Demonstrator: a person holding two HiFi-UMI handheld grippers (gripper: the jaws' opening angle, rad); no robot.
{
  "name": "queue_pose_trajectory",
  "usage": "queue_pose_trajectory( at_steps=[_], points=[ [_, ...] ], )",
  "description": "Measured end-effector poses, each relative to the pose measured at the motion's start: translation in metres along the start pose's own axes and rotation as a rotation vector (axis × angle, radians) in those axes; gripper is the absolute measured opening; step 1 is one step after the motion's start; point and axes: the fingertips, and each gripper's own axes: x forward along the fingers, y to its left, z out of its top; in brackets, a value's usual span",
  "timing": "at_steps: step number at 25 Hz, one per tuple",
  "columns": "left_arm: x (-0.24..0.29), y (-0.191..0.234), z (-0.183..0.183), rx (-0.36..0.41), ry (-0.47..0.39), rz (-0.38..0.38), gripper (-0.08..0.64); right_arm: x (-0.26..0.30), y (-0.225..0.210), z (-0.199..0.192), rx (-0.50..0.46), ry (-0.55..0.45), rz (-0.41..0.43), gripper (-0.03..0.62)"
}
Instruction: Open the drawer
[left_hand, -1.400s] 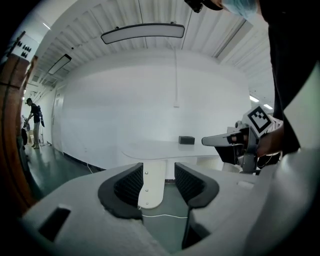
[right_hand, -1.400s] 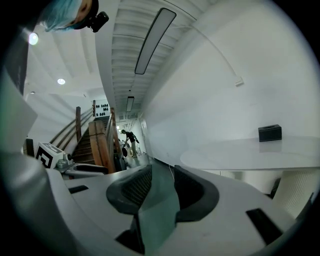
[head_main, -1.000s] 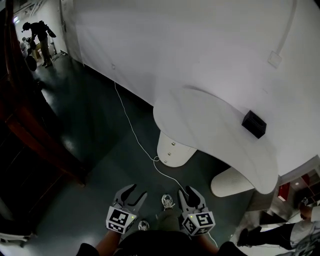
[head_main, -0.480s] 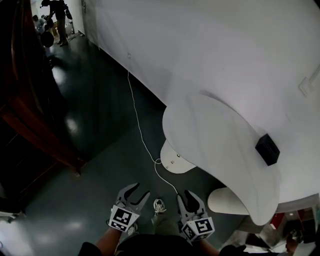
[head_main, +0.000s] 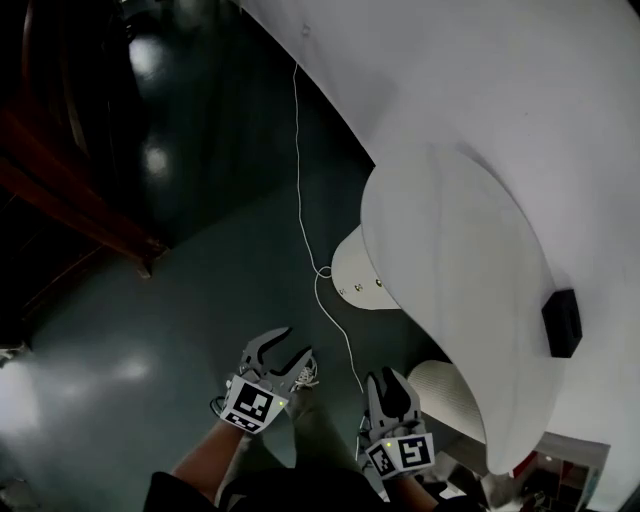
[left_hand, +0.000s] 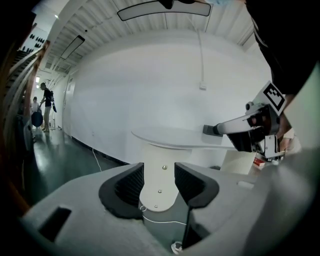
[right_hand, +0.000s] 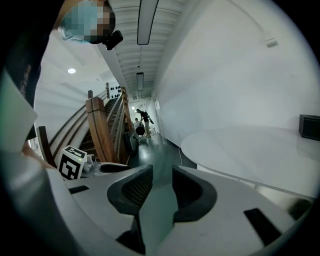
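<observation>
Dark floor (head_main: 180, 300) lies open between the wooden staircase (head_main: 70, 190) at left and the curved edge of the white counter (head_main: 450, 250) at right; a cable (head_main: 298, 150) crosses it. The left gripper (head_main: 295, 345) and right gripper (head_main: 390, 380) hover, jaws apart and empty, each bearing square markers. Where the drawer is I cannot tell.

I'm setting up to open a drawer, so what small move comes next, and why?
Probably turn to find the drawer: no view shows one. The left hand-held gripper and right hand-held gripper hang open, empty, over the floor beside the white table.
</observation>
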Motion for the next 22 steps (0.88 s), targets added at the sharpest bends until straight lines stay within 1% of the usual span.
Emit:
queue_pose_trajectory(
  at_steps=[6, 11, 17, 22],
  points=[
    [0.033, 0.004, -0.029, -0.004, 0.003, 0.024, 0.19, 0.023, -0.011, -0.025, -0.008, 0.028, 0.037, 0.114],
    [0.076, 0.009, -0.044, 0.033, -0.005, 0.015, 0.19, 0.037, -0.02, -0.036, 0.004, 0.037, 0.051, 0.11],
    [0.136, 0.003, -0.05, 0.066, -0.028, -0.034, 0.19, 0.046, -0.04, -0.036, 0.003, 0.054, 0.056, 0.11],
    [0.177, -0.004, -0.061, 0.088, -0.023, -0.082, 0.195, 0.056, -0.055, -0.027, 0.02, 0.046, 0.058, 0.11]
  ],
)
